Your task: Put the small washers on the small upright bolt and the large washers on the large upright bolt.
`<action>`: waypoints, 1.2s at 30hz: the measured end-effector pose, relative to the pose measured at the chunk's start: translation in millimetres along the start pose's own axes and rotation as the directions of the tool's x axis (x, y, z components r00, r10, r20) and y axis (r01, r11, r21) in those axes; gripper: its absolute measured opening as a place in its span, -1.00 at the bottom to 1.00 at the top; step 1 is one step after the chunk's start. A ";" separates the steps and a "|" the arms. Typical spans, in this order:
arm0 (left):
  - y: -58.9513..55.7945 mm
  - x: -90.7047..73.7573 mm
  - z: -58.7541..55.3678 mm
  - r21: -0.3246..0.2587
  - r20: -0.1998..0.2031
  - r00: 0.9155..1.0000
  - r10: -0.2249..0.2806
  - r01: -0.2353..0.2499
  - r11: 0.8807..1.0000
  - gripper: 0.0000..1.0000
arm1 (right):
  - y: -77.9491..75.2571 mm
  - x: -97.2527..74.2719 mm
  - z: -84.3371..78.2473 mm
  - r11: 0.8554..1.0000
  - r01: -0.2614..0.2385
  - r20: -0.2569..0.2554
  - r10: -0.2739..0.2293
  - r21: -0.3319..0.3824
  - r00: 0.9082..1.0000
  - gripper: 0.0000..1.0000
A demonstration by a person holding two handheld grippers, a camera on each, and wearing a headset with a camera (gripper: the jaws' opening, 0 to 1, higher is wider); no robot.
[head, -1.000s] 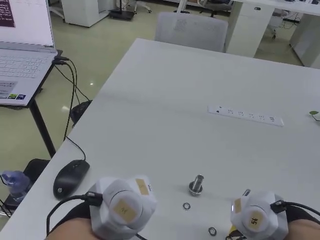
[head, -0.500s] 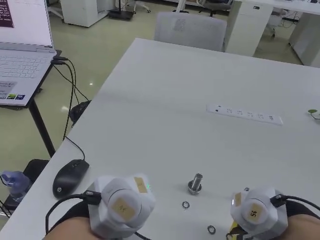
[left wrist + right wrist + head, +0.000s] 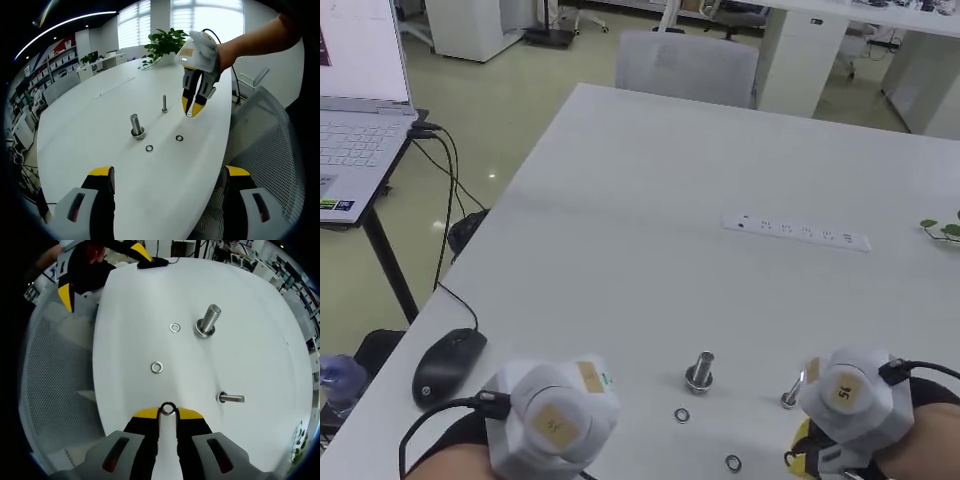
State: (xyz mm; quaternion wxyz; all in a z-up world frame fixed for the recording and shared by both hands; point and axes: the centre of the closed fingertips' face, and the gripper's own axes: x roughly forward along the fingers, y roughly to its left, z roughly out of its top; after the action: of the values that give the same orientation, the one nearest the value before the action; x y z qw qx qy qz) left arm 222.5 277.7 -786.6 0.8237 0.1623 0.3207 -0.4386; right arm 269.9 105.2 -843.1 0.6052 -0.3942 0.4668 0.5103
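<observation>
Right gripper (image 3: 168, 413) brought forward toward small bolt (image 3: 231, 398), jaws clamped on washer (image 3: 168, 408); bolt stood upright near worktop (image 3: 620, 230) near edge, just beyond jaws, far-edge side. Left gripper (image 3: 168, 175) spread wide, farther off.

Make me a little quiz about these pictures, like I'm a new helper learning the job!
1. True or false: the left tool is open and holds nothing.
2. How many washers lie loose on the table?
3. What does the right tool grip? A) a bolt B) a washer C) a mouse

Key: 1 true. 2 two. 3 B.
</observation>
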 end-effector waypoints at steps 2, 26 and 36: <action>0.4 0.2 -0.2 0.001 -0.001 1.000 0.001 -0.001 1.000 0.80 | -3.8 -5.3 -2.3 1.000 0.007 -0.001 -0.007 0.005 1.000 -0.74; 4.7 0.2 -1.5 -0.001 -0.013 1.000 0.015 -0.015 1.000 0.80 | -65.2 -38.9 10.0 0.994 0.085 0.029 -0.088 0.071 0.996 -0.74; 6.0 0.6 -1.7 -0.014 -0.012 1.000 0.017 -0.017 1.000 0.78 | -83.4 -32.6 11.0 0.992 0.098 0.017 -0.100 0.081 0.995 -0.74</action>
State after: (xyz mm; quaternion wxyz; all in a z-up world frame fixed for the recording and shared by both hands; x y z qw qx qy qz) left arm 227.0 281.7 -788.3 0.8267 0.1618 0.3274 -0.4281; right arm 352.5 93.5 -808.7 0.6499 -0.3871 0.4603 0.4647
